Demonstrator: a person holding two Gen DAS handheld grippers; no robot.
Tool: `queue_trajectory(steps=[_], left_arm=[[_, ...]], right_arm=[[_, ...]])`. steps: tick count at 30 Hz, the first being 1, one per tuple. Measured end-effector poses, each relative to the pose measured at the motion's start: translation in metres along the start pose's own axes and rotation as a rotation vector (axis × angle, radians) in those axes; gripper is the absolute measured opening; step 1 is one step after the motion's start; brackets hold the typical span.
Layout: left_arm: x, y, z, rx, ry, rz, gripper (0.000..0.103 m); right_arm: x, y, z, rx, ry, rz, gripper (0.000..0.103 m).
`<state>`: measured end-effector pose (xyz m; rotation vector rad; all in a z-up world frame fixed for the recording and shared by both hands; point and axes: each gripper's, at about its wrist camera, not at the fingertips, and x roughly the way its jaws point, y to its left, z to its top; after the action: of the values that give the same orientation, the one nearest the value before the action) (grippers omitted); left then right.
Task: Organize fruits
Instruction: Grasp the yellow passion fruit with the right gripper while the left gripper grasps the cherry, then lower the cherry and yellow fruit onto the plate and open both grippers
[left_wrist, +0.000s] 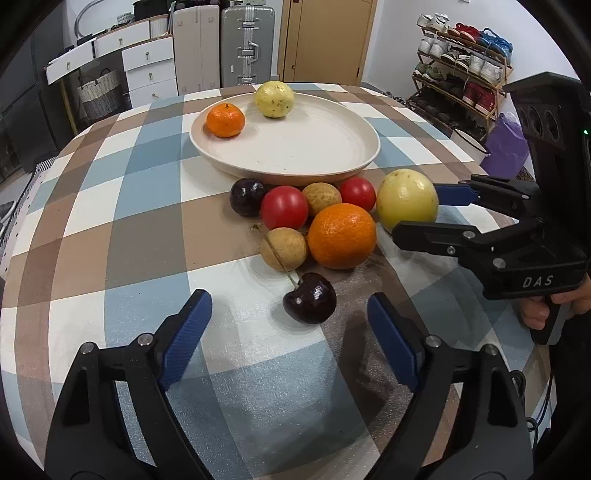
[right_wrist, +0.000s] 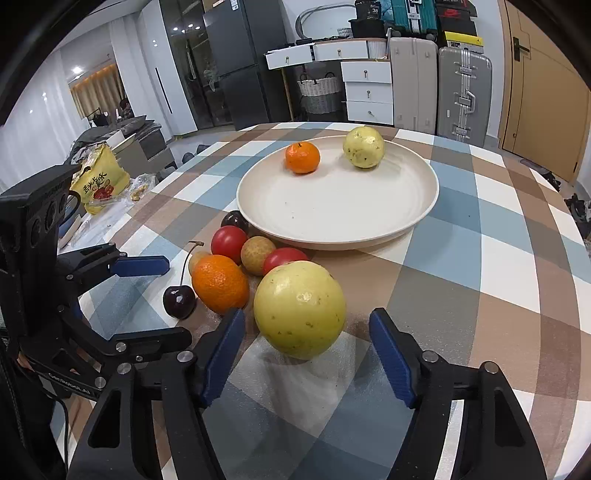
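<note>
The big yellow fruit (right_wrist: 299, 309) sits on the checked tablecloth (right_wrist: 498, 258) at the near end of the loose pile, just short of the plate (right_wrist: 424, 206), and the right gripper (right_wrist: 306, 354) has it bracketed: one blue pad on either side, both clear of the skin, jaws spread wide and nothing clamped. From the left camera the same fruit (left_wrist: 407, 199) shows between those fingers, resting on the cloth. It looks round, smooth and fairly firm, probably the heaviest piece here, so I would take it across its widest middle, squeezing gently; a grip too high or low on that curve could squirt it out, and it would roll.

Touching or nearly touching it are an orange (right_wrist: 220, 283) and a red tomato (right_wrist: 282, 258), so the inner finger has little room. Behind them lie another tomato (right_wrist: 229, 243), a tan longan (right_wrist: 258, 254) and a dark plum (right_wrist: 235, 220) against the plate's rim.

The left gripper (left_wrist: 288, 332) hangs open too, its pads well apart, with a stemmed dark cherry (left_wrist: 310, 298) lying between and just ahead of them. That one looks small, glossy and soft: easy to bruise or flick away.

On the plate sit a small mandarin (right_wrist: 302, 157) and a second yellow fruit (right_wrist: 364, 147), apart from each other.
</note>
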<state>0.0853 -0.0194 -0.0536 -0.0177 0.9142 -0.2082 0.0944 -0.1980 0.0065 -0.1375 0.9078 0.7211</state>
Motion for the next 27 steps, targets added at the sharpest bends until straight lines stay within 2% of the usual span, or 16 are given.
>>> queue_trajectory(steps=[5, 7, 11, 13, 14, 16, 17, 18, 27], left_arm=[[-0.002, 0.0, -0.001, 0.002, -0.007, -0.015, 0.075], [-0.003, 0.0, -0.001, 0.001, -0.011, -0.024, 0.069], [-0.006, -0.003, -0.003, 0.015, -0.017, -0.057, 0.049], [-0.006, -0.006, -0.004, 0.03, -0.016, -0.07, 0.043], [-0.007, -0.007, -0.004, 0.036, -0.016, -0.076, 0.036], [-0.007, -0.009, -0.005, 0.044, -0.015, -0.081, 0.032], [-0.008, -0.009, -0.005, 0.046, -0.015, -0.081, 0.025], [-0.008, -0.009, -0.006, 0.045, -0.014, -0.084, 0.023], [-0.013, -0.005, -0.006, 0.03, -0.045, -0.1, 0.023]], right_arm=[[0.0, -0.001, 0.0, 0.009, -0.002, -0.003, 0.066], [-0.001, -0.001, 0.0, 0.011, -0.01, -0.004, 0.066], [-0.002, -0.002, 0.0, 0.015, -0.01, -0.002, 0.066], [-0.002, -0.003, 0.0, 0.016, -0.012, -0.003, 0.066], [-0.002, -0.003, 0.0, 0.017, -0.013, -0.001, 0.066], [-0.003, -0.004, 0.0, 0.021, -0.012, -0.001, 0.066], [-0.002, -0.005, 0.0, 0.022, -0.011, 0.0, 0.066], [-0.003, -0.005, 0.0, 0.022, -0.011, -0.001, 0.066], [-0.002, -0.006, 0.0, 0.018, -0.012, 0.005, 0.066]])
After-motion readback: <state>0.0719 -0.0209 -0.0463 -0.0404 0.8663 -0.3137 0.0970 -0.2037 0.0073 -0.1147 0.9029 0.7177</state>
